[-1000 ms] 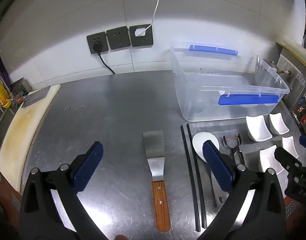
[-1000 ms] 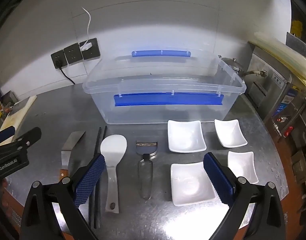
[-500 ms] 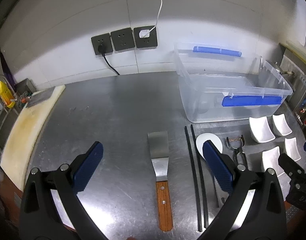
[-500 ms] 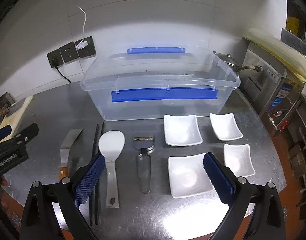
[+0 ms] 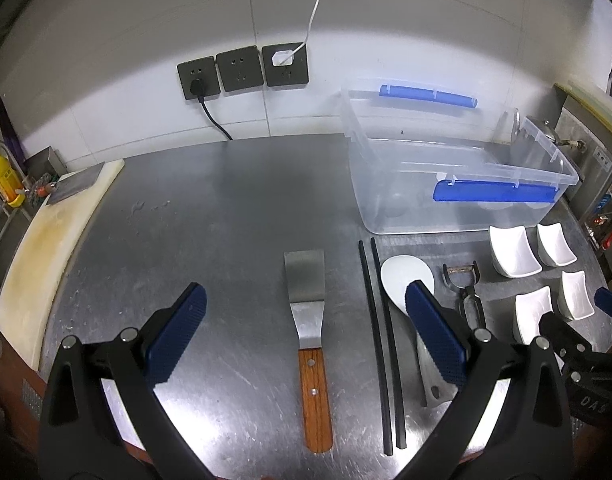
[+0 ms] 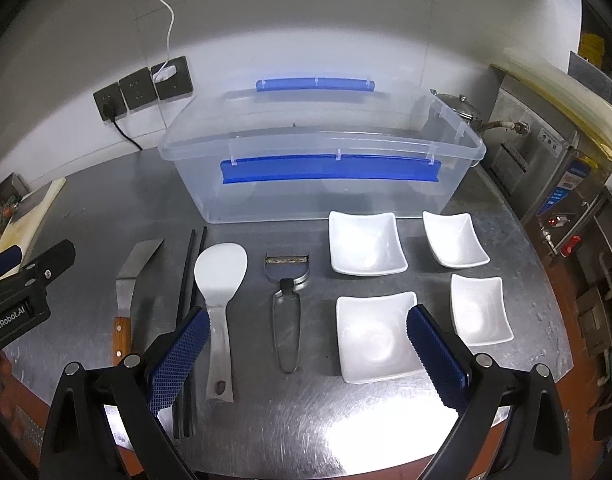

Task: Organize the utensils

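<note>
Utensils lined up ahead of both tools, each spread wide and holding nothing.

One spatula (image 5: 307, 320), two chopsticks (image 5: 379, 320), one rice paddle (image 6: 220, 280), one peeler (image 6: 286, 300) and four white dishes (image 6: 365, 248) lie before one clear bin (image 6: 321, 184) on the steel worktop (image 5: 210, 216). Left tool (image 5: 306, 340) alone sees the whole cutting board (image 5: 46, 240); right tool (image 6: 306, 354) alone sees all four dishes unobstructed. Three wall sockets (image 5: 242, 72) behind.

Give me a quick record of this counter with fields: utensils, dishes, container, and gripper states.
utensils: spatula with wooden handle, black chopsticks, white rice paddle, peeler, in a row on the steel counter
dishes: four white square dishes
container: clear plastic bin with blue handles, behind the row
left hand-held gripper: open, holding nothing
right hand-held gripper: open, holding nothing
</note>
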